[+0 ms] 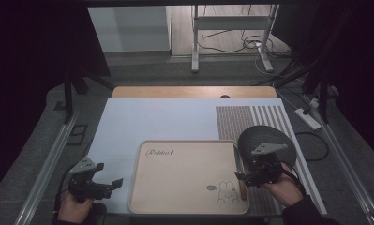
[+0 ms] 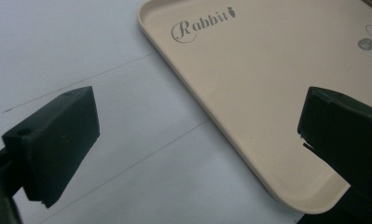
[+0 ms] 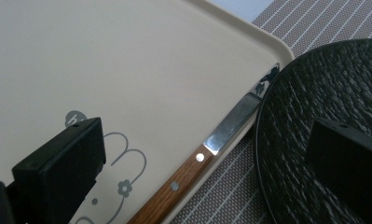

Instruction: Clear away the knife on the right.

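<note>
A beige tray [image 1: 184, 183] printed with "Rabbit" and a rabbit drawing lies on the white sheet at the table's front. A knife [image 3: 174, 186] with a wooden handle and steel blade rests along the tray's right rim [image 1: 238, 157]. A black textured plate [image 1: 264, 138] sits just right of the tray, and its edge [image 3: 314, 93] overlaps the blade tip. My right gripper [image 3: 204, 154] hangs open over the knife, one jaw above the tray and one above the plate [image 1: 243, 172]. My left gripper [image 1: 108, 174] is open beside the tray's front left corner [image 2: 200, 130], holding nothing.
A brown striped placemat [image 1: 250, 119] lies under the plate at the right. The white sheet [image 1: 152, 122] covers most of the wooden table [image 1: 194, 91]. A power strip [image 1: 309, 118] and cables lie on the floor beyond the right edge.
</note>
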`<state>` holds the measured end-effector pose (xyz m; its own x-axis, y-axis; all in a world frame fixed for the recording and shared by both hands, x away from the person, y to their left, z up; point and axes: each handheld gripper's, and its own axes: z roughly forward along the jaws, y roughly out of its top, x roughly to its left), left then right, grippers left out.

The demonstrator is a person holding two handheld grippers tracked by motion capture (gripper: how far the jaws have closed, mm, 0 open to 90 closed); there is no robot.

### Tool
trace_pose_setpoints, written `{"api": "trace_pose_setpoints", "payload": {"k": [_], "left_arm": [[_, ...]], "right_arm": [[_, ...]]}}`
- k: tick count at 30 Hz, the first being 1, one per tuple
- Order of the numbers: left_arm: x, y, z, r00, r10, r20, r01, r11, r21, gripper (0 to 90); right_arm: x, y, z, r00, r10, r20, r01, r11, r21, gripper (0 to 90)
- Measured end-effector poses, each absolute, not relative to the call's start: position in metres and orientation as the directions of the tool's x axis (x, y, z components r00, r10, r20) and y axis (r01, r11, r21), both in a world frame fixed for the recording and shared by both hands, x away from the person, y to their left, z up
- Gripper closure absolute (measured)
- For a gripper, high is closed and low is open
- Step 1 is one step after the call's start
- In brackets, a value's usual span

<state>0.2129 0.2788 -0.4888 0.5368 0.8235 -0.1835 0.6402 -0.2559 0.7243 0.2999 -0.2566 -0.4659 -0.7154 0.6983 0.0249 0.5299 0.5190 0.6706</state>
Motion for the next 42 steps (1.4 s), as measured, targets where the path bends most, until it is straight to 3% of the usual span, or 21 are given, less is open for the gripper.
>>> {"api": "trace_pose_setpoints", "payload": {"k": [12,42], "left_arm": [[0.214,0.285,-0.490,0.532,0.812,-0.240,0.653,-0.213,0.727,1.6],[0.214,0.283,-0.491,0.519,0.823,-0.231,0.664,-0.218,0.715,2.5]], "right_arm": [[0.283,-0.278,-0.464,-0.681,0.731,0.035,0.537,0.467,0.702,0.0],[0.254,-0.320,-0.460,-0.562,0.827,0.015,0.587,0.386,0.712,0.0]]}}
